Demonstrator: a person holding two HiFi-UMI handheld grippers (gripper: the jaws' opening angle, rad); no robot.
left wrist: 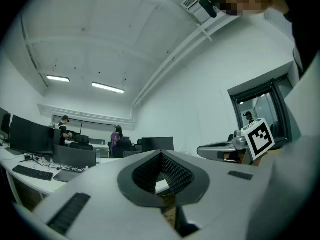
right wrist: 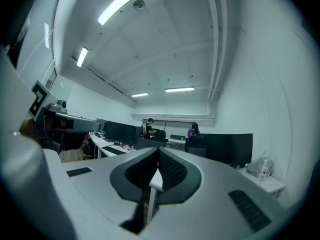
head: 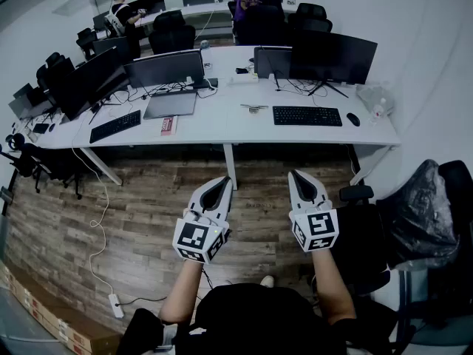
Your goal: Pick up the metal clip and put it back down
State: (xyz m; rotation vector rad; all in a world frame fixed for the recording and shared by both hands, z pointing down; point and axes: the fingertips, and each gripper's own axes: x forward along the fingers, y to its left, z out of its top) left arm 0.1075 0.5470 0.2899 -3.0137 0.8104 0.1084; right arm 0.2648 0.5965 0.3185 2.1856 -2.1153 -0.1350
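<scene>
Head view puts me at the very start: the metal clip (head: 255,108) lies untouched on the white desk (head: 222,128), between the laptop (head: 171,103) and the black keyboard (head: 307,115). Both grippers hang over the wooden floor (head: 140,205), well short of the desk edge. The left gripper (head: 222,181) has its jaws brought together at the tips with nothing between them, and its own view (left wrist: 161,154) shows the same. The right gripper (head: 298,175) is fully closed and empty too, which its own view (right wrist: 158,150) confirms. So nothing is done yet, by my reading: the reach, the opening of the jaws, the pick-up and the set-down all remain.

At this range the clip is only a small pale glint, and I can't make out its shape or which way it lies. Neither gripper view shows it clearly, since each looks level across the room with its own jaws filling the lower frame.
</scene>
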